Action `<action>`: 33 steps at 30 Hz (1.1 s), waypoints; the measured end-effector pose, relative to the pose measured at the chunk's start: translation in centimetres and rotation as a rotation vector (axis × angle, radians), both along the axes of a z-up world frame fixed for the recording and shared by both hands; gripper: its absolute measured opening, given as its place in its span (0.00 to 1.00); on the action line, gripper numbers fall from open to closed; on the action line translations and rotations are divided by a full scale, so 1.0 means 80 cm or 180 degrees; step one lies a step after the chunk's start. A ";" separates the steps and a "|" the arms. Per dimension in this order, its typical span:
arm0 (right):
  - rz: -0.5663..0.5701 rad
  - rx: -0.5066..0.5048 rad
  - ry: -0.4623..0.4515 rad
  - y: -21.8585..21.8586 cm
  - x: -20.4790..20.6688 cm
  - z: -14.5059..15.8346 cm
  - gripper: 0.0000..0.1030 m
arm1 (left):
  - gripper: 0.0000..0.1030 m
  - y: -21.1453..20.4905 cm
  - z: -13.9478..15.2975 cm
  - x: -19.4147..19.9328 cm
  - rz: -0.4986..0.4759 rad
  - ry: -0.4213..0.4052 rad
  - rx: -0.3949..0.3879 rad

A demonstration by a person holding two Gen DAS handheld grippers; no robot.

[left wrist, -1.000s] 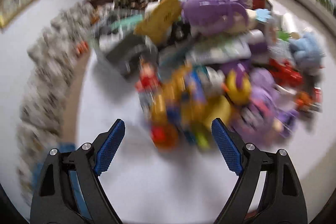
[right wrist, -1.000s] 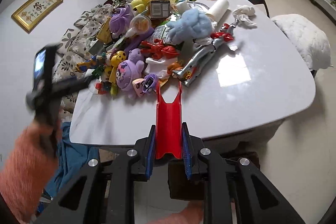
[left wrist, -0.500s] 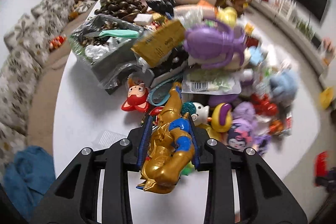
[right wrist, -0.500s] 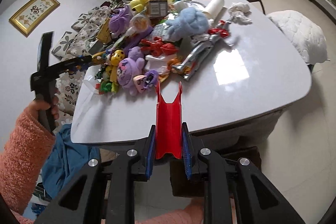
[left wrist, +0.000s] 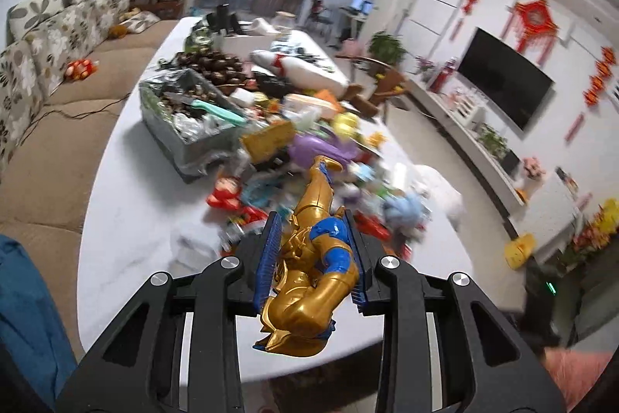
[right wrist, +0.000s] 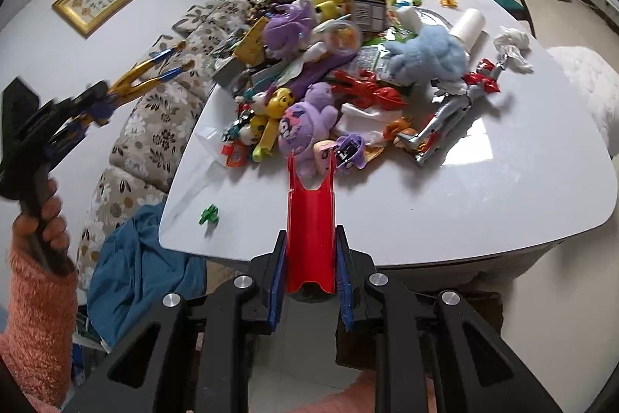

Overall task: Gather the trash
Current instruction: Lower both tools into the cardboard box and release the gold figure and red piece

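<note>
Writing on the boxes in the pile is too small to read. Left gripper [left wrist: 312, 260] is clamping a gold and blue toy figure [left wrist: 309, 281], hanging above the white table [right wrist: 483, 196]. Right gripper [right wrist: 310, 268] is pinching a red plastic piece [right wrist: 309, 235] off the near edge. Toy pile [right wrist: 329, 76] is crowding the middle; a blue cloth [right wrist: 135, 266] is slumping beside the sofa [left wrist: 42, 126].

Toys lie heaped on the table [right wrist: 483, 204] (a sofa [right wrist: 154, 126] beyond its left edge).
</note>
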State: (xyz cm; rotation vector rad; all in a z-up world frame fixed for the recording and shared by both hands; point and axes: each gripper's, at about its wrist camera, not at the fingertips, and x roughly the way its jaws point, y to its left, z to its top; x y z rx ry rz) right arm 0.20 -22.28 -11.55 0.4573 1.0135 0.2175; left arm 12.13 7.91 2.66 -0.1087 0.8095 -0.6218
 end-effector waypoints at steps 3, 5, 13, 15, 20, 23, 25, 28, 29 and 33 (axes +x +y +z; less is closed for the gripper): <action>0.0105 -0.0094 0.0030 0.001 -0.018 -0.001 0.22 | 0.30 0.001 -0.006 -0.056 -0.0199 0.0095 -0.0083; 0.0179 -0.0186 0.0095 0.000 -0.034 -0.007 0.22 | 0.30 -0.001 -0.019 -0.095 -0.0297 0.0204 -0.0115; 0.0411 -0.0486 0.0665 -0.007 -0.103 -0.080 0.22 | 0.30 -0.032 -0.164 -0.202 -0.0480 0.1146 0.0117; 0.0416 -0.0510 0.0818 -0.010 -0.114 -0.109 0.22 | 0.28 -0.044 -0.213 -0.215 -0.0465 0.1341 0.0252; 0.0390 -0.0466 0.1302 -0.023 -0.128 -0.215 0.22 | 0.26 -0.093 -0.371 -0.225 -0.0362 0.1879 0.0631; 0.0316 -0.0473 0.1528 -0.031 -0.123 -0.286 0.22 | 0.25 -0.123 -0.449 -0.225 -0.0359 0.2083 0.0792; 0.0223 -0.0481 0.1665 -0.038 -0.115 -0.335 0.22 | 0.25 -0.142 -0.503 -0.218 -0.0324 0.2206 0.0894; 0.0135 -0.0593 0.1781 -0.046 -0.101 -0.393 0.23 | 0.25 -0.162 -0.563 -0.206 -0.0281 0.2309 0.1100; 0.0120 -0.0634 0.1799 -0.046 -0.098 -0.404 0.26 | 0.25 -0.166 -0.573 -0.203 -0.0277 0.2305 0.1161; -0.0112 -0.0819 0.1886 -0.063 -0.093 -0.449 0.70 | 0.66 -0.175 -0.617 -0.186 -0.0120 0.2298 0.1598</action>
